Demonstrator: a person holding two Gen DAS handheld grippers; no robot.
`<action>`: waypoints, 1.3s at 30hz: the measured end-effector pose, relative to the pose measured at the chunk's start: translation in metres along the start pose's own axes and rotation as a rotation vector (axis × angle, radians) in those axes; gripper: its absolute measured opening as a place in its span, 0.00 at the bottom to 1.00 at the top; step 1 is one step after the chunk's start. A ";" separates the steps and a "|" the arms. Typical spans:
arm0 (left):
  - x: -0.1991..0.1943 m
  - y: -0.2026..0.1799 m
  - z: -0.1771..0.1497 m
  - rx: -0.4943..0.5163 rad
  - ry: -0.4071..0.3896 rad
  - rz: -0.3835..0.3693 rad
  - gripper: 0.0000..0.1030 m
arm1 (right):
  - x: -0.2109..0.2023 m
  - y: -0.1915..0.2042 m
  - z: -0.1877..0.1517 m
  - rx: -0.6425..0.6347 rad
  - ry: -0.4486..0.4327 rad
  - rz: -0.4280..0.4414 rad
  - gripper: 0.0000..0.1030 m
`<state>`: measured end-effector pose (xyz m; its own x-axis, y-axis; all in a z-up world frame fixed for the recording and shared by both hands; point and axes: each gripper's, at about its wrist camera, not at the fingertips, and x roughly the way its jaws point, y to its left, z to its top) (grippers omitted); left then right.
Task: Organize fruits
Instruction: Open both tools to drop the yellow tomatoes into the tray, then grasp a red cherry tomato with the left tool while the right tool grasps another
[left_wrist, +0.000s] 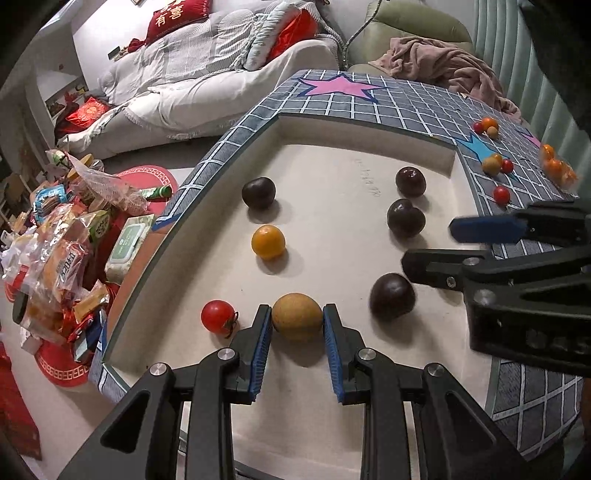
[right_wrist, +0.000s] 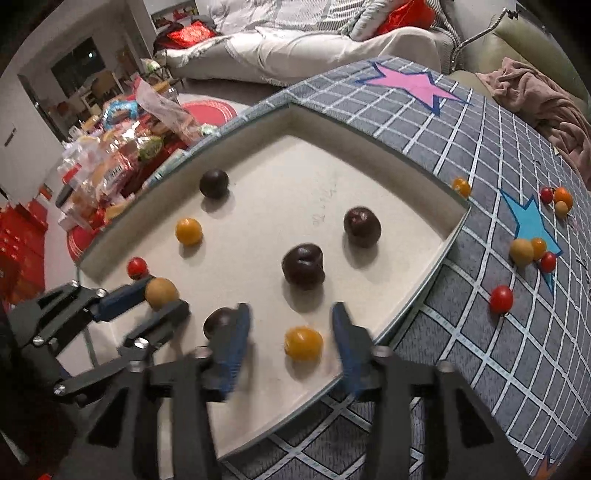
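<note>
While the left gripper (left_wrist: 297, 321) holds its jaws clamped on a tan round fruit (left_wrist: 297, 315) low over the white recessed desk (left_wrist: 332, 177), a red cherry tomato (left_wrist: 218, 315) lies just beside its left finger and a dark plum (left_wrist: 392, 296) sits near on the other side. Farther along the white surface lie an orange fruit (left_wrist: 268, 242) and 3 more dark plums: one at the far left (left_wrist: 258, 192), one at the far right (left_wrist: 410, 181), and one between them nearer in (left_wrist: 405, 218).

The right gripper (right_wrist: 291, 343) hangs with its jaws apart around a second orange fruit (right_wrist: 303, 343), which rests on the white surface without touching either blue pad; the nearest plum (right_wrist: 218, 322) lies against the outside of its left finger.

A grey grid-patterned mat (right_wrist: 461, 325) with a pink star (right_wrist: 408, 85) and a blue star (right_wrist: 530, 225) borders the recess. On it, well apart from both grippers, sit small clusters of tan, orange and red fruits (right_wrist: 532, 251), a lone red tomato (right_wrist: 501, 299), and a small orange fruit at the rim (right_wrist: 461, 186).

Beyond the desk stand a white sofa (left_wrist: 177, 96) with a red cushion (left_wrist: 177, 16), a crumpled pink blanket (left_wrist: 443, 62), and a heap of packaged snacks (left_wrist: 62, 251).
</note>
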<state>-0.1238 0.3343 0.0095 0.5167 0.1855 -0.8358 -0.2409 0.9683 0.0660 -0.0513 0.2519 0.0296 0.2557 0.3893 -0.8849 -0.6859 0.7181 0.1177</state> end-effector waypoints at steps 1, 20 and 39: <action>0.000 -0.001 0.000 0.001 0.002 0.002 0.29 | -0.003 0.001 0.000 -0.001 -0.010 -0.001 0.71; -0.049 -0.049 0.039 0.067 -0.110 -0.029 0.88 | -0.064 -0.111 -0.025 0.194 -0.120 -0.094 1.00; -0.002 -0.190 0.088 0.243 -0.082 -0.067 0.88 | -0.037 -0.241 -0.038 0.365 -0.131 -0.274 0.99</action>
<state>-0.0073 0.1649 0.0464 0.5922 0.1230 -0.7964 -0.0043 0.9888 0.1495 0.0787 0.0426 0.0172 0.4941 0.2098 -0.8437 -0.3029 0.9512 0.0591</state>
